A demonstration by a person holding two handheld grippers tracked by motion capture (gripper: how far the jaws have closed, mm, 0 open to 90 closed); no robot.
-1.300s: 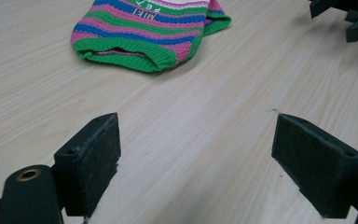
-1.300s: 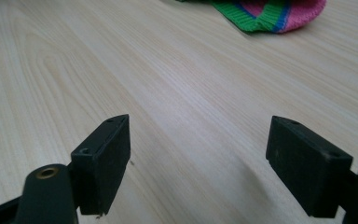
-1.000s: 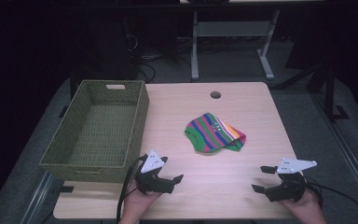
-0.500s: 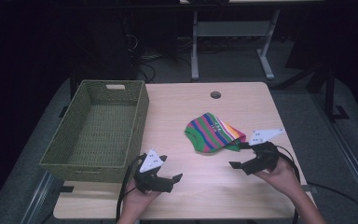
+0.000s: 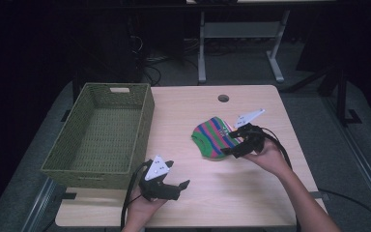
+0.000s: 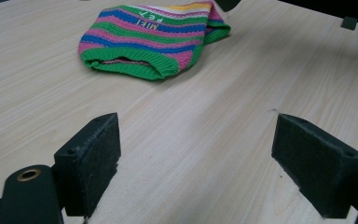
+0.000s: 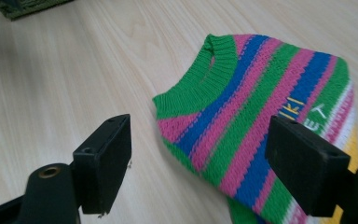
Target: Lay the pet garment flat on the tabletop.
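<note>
A small knitted sweater striped green, pink and blue lies flat on the wooden table, right of centre. My right gripper hovers at its right edge, pointing left over it. In the right gripper view the sweater spreads under the wide jaws of the right gripper. The jaws have just been closing a little, and the pads press on nothing. My left gripper rests near the front edge, open and empty. From the left gripper, the sweater lies farther off.
A green woven basket stands empty on the table's left side, and its corner shows in the right gripper view. A round cable hole sits near the far edge. Bare table lies between the two grippers.
My right gripper has moved from the front right corner of the table leftward and away from the person, up to the sweater's edge. The left gripper and sweater have stayed put.
</note>
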